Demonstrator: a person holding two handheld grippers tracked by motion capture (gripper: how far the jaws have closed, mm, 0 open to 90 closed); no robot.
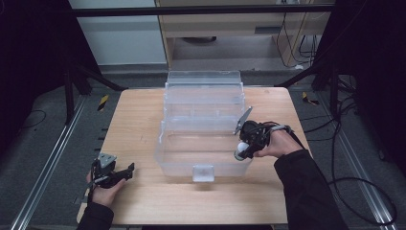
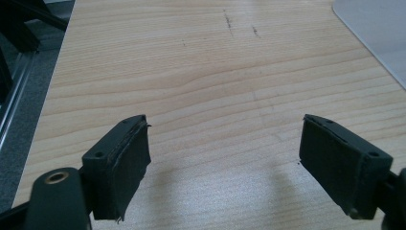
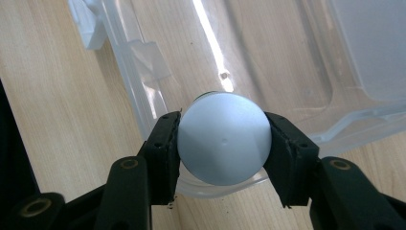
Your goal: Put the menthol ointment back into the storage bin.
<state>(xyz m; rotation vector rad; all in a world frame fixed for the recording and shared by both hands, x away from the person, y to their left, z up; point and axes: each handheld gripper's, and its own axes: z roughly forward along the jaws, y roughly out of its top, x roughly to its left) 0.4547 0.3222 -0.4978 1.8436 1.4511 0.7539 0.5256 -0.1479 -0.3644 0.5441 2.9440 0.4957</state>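
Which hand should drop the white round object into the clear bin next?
Right. The right gripper already clamps the white round object above the clear bin rim. The left gripper sits open and empty over the table, away from the bin.

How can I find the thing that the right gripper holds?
Look at the clear plastic box in the middle of the wooden table. At its front right corner, the right gripper clamps a white round bulb, the only opaque white ball there.

Both grippers black. Left gripper (image 1: 113, 174): grey three-cornered plate on top, brass-ringed screw hole on arm, flat worn pads (image 2: 125, 165). Right gripper (image 1: 249, 140): grey plate at 11 o'clock. Dark long sleeves.
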